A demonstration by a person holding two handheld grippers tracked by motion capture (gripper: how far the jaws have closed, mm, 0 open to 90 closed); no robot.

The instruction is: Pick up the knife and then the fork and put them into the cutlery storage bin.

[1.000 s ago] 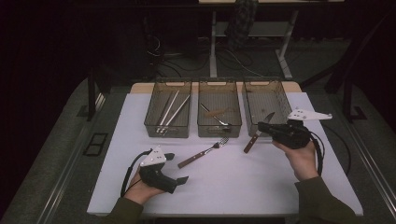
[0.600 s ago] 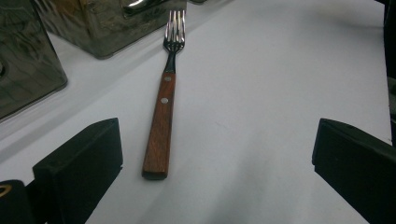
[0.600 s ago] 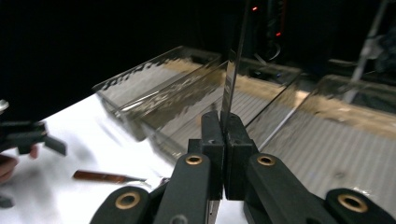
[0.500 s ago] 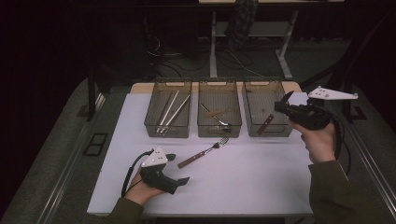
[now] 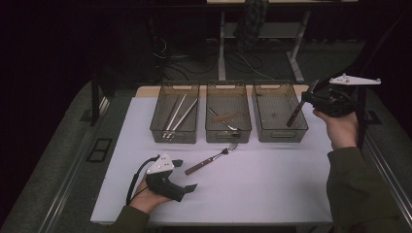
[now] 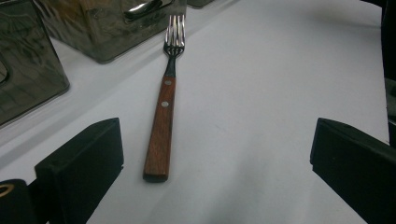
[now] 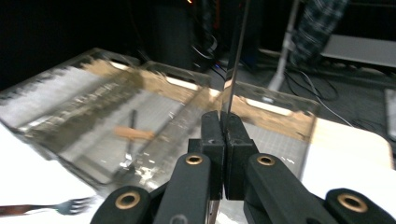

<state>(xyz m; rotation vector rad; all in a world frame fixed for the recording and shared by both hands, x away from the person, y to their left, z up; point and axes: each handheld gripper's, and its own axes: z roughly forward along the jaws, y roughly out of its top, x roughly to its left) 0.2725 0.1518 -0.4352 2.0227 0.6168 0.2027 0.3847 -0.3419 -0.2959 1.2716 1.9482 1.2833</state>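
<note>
Sorting cutlery: knife over the right bin, fork waiting.

High view: the right gripper holds a knife tilted above the right bin; next, I judge, lower and release.
Left gripper view: the left gripper gapes wide, empty, with the fork on the table between its jaws.
Right gripper view: jaws clamp the blade.

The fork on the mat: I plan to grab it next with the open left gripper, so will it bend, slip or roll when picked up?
The fork looks stiff: a metal head riveted into a wooden handle. The flat-sided handle should resist rolling. Its smooth wood may slip slightly, so the left gripper probably does best closing across the handle.
</note>
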